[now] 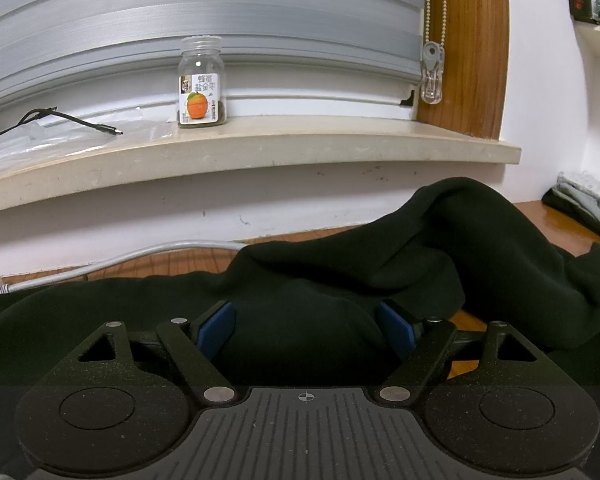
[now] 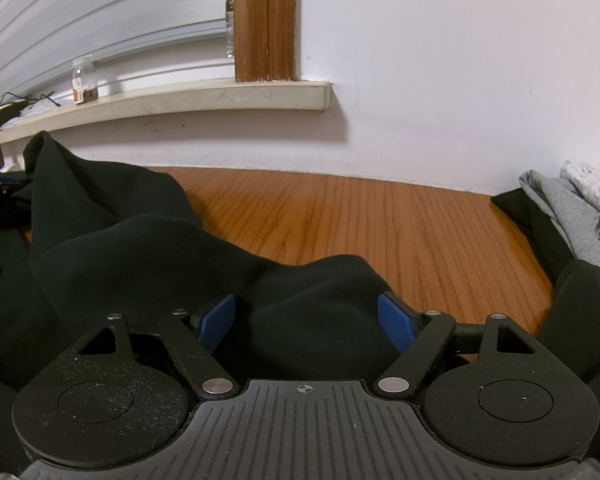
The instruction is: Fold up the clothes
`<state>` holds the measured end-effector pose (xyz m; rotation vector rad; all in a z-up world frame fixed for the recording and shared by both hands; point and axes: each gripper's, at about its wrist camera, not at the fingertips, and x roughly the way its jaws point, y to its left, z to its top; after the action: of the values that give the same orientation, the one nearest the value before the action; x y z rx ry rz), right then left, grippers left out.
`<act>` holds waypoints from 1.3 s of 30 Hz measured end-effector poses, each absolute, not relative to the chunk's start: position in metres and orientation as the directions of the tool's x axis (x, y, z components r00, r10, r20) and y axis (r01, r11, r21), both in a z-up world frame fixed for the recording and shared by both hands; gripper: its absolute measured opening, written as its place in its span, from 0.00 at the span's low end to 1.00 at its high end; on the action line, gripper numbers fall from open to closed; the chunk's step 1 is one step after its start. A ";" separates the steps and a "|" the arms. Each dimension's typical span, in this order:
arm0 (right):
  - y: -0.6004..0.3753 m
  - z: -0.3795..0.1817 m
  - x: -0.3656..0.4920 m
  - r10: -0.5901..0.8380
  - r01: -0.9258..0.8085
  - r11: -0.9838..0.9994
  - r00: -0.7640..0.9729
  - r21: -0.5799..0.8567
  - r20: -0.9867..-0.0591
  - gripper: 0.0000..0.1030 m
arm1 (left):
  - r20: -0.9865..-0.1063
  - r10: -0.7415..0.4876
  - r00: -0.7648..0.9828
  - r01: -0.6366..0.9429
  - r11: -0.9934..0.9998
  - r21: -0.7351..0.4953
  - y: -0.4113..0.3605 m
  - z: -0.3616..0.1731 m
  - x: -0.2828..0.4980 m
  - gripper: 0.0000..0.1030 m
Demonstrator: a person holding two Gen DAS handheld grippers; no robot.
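You had both grippers low over the black garment point(image 1: 440, 248), which lay rumpled on the table point(image 2: 340, 220). The left gripper point(image 1: 306, 326) and right gripper point(image 2: 306, 322) were spread apart with cloth bunched between the pads, not pinched. This looked like the grasping step; next you needed to close on the fabric. The jar point(image 1: 201, 82) on the sill point(image 1: 300, 148) seemed nearly empty.
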<state>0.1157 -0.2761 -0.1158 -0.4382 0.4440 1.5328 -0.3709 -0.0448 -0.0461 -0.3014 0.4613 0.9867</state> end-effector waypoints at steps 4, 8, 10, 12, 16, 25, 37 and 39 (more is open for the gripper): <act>-0.276 -0.116 0.116 0.846 -1.000 -0.005 -0.009 0.008 -0.533 0.76 | -0.503 0.726 0.468 -0.852 0.522 -0.039 -0.044 -0.046 -0.371 0.80; -0.277 -0.116 0.116 0.847 -1.000 -0.004 -0.007 0.007 -0.532 0.76 | -0.503 0.726 0.469 -0.852 0.522 -0.041 -0.044 -0.046 -0.371 0.80; -0.277 -0.116 0.116 0.847 -1.000 -0.003 -0.005 0.005 -0.531 0.76 | -0.503 0.725 0.471 -0.851 0.523 -0.043 -0.044 -0.046 -0.372 0.80; -0.277 -0.116 0.116 0.847 -1.000 -0.004 -0.007 0.008 -0.531 0.76 | -0.504 0.725 0.470 -0.852 0.522 -0.043 -0.044 -0.046 -0.372 0.80; -0.277 -0.116 0.117 0.849 -1.000 -0.005 -0.012 0.014 -0.528 0.76 | -0.505 0.727 0.466 -0.853 0.521 -0.037 -0.044 -0.046 -0.371 0.80; -0.278 -0.116 0.119 0.851 -1.000 -0.005 -0.016 0.022 -0.525 0.76 | -0.508 0.727 0.463 -0.854 0.519 -0.035 -0.044 -0.047 -0.371 0.80; -0.277 -0.114 0.118 0.850 -1.000 -0.004 -0.013 0.019 -0.527 0.76 | -0.509 0.727 0.461 -0.855 0.518 -0.034 -0.045 -0.046 -0.371 0.80; -0.277 -0.114 0.118 0.850 -1.000 -0.004 -0.013 0.019 -0.527 0.76 | -0.510 0.727 0.460 -0.855 0.517 -0.034 -0.045 -0.046 -0.371 0.80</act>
<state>0.1184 -0.2767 -0.1140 -0.4217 0.4494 1.5354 -0.3706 -0.0447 -0.0459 -0.3046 0.4698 0.9920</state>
